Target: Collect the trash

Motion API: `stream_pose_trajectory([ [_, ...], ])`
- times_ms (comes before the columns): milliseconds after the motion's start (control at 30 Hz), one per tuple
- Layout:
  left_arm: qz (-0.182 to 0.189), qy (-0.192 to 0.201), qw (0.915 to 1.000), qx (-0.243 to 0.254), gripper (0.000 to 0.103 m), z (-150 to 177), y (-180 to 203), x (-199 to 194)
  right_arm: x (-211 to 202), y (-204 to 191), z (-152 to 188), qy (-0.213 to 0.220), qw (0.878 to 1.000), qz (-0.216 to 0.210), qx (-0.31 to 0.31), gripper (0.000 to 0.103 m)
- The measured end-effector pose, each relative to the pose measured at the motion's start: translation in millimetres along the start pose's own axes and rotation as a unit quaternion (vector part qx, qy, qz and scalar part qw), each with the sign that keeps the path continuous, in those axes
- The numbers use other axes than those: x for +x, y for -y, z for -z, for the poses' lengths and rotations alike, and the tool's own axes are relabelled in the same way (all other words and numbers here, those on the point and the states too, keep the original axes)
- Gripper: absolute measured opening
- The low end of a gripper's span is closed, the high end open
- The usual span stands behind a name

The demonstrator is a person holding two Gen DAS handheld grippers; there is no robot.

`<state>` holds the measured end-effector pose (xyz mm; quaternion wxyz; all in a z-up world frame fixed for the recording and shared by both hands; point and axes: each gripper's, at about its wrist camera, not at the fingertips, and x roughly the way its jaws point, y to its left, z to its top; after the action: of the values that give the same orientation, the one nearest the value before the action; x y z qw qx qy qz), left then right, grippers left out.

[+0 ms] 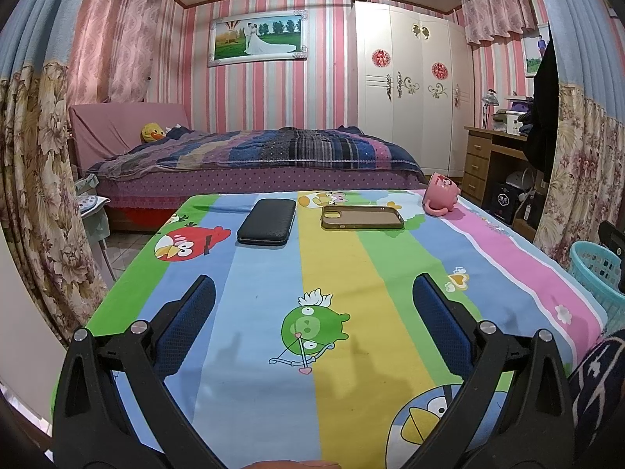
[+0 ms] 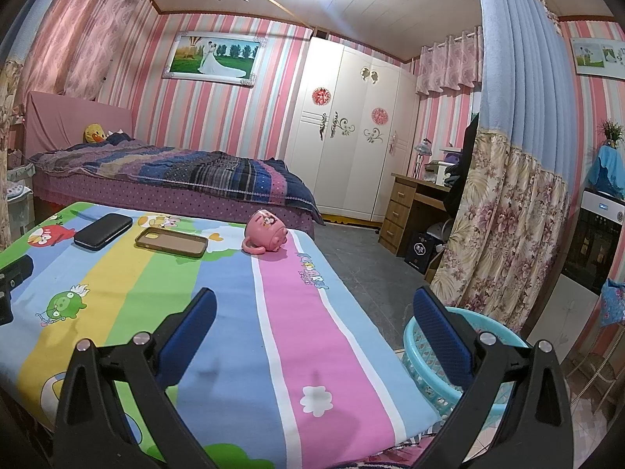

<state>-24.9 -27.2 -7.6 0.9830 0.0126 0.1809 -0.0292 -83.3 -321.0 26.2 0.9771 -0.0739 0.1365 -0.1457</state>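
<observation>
My left gripper [image 1: 312, 285] is open and empty above the near half of the cartoon-print tablecloth [image 1: 269, 398]. My right gripper [image 2: 314, 297] is open and empty over the table's right edge. A turquoise plastic basket [image 2: 425, 351] stands on the floor just right of the table; it also shows in the left wrist view [image 1: 597, 269]. On the far part of the table lie a black case [image 1: 266, 222], a brown phone case [image 1: 362, 217] and a pink mug on its side [image 1: 440, 194]. They also show in the right wrist view: black case [image 2: 103, 231], phone case [image 2: 172, 242], mug [image 2: 265, 236].
A bed [image 1: 250, 160] stands beyond the table, a white wardrobe [image 1: 410, 90] and a wooden desk [image 1: 492, 156] at the back right. Floral curtains [image 2: 504, 211] hang at the right of the table. The tip of the left gripper [image 2: 11, 285] shows at the left edge.
</observation>
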Motion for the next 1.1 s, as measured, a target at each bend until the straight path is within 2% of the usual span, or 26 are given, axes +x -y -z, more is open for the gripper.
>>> stream_pose_trajectory([
  [1100, -0.003, -0.005, 1.0000, -0.002, 0.098, 4.4, -7.1, 1.8, 5.7, 4.0, -2.2, -0.019, 1.000, 0.001, 0.010, 0.098],
])
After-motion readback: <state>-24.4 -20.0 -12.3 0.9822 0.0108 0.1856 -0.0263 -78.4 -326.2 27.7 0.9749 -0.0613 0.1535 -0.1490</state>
